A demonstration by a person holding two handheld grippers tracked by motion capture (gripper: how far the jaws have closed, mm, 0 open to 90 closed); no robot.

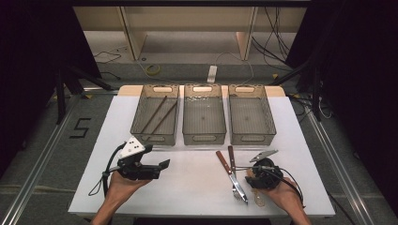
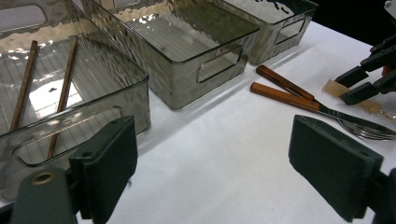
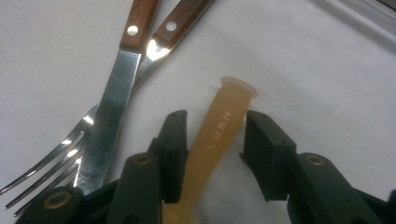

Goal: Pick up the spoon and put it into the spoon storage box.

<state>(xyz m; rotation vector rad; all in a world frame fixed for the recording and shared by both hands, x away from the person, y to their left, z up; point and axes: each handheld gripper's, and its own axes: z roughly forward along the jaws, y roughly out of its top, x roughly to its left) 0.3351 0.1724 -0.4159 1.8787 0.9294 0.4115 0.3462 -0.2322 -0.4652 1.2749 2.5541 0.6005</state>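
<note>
My right gripper [image 3: 215, 116] points down at the white table, its jaws open on either side of a translucent amber utensil handle [image 3: 219, 126] marked LUSN; a narrow gap shows at the pads. In the high view that gripper [image 1: 256, 180] is at the front right, with the amber utensil [image 1: 258, 199] poking out beneath it. A wood-handled knife [image 3: 112, 88] lies across a wood-handled fork [image 3: 56, 163] just to its left. My left gripper [image 1: 159, 169] hovers at the front left, and the left gripper view shows the gripper [image 2: 212, 154] open and empty.
Three clear grey bins stand in a row at the back: the left bin [image 1: 155, 138] holds two brown chopsticks [image 1: 157, 115], while the middle bin [image 1: 204, 138] and right bin [image 1: 252, 138] look bare. The white table's edge [image 1: 197, 213] runs close to the hands.
</note>
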